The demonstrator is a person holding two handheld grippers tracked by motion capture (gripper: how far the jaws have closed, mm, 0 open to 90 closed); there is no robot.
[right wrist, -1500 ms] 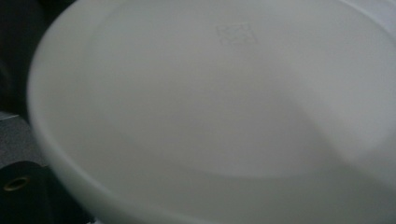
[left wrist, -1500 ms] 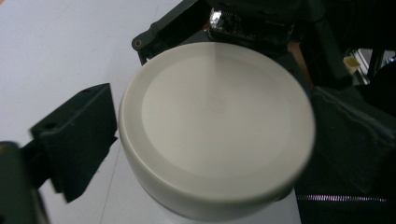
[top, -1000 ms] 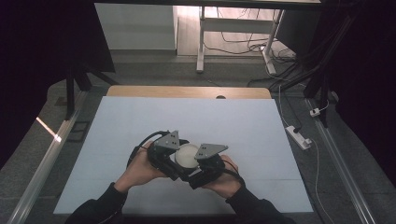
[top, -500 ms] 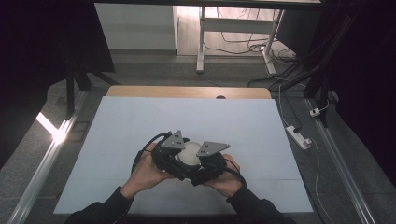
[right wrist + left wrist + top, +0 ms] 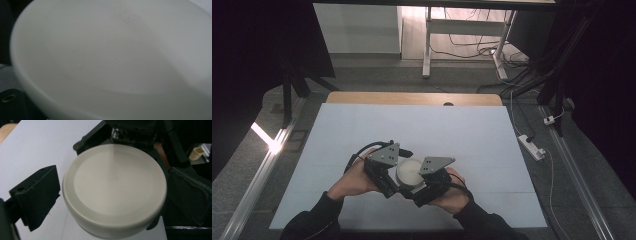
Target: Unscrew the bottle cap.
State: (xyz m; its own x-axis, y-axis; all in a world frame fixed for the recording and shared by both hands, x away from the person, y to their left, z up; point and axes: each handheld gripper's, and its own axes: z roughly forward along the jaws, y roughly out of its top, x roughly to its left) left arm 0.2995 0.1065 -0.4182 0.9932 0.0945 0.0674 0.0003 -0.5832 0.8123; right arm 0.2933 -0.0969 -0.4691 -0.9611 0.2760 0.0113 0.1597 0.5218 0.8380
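Table [image 5: 362, 135], pale grey with a wooden far edge, carries a white bowl [image 5: 409, 171] near its front edge, between the open left gripper [image 5: 398, 172] and right gripper [image 5: 424, 182], whose jaw state I cannot tell; cables cross the floor [image 5: 472, 50] beyond.

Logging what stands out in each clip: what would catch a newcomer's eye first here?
A round cream-white bowl, apparently bottom side up, sits between the two grippers near the front edge of the white table. The left gripper and right gripper close in on it from either side, each topped by a grey three-cornered plate. Beyond the table, cables trail over the grey floor.
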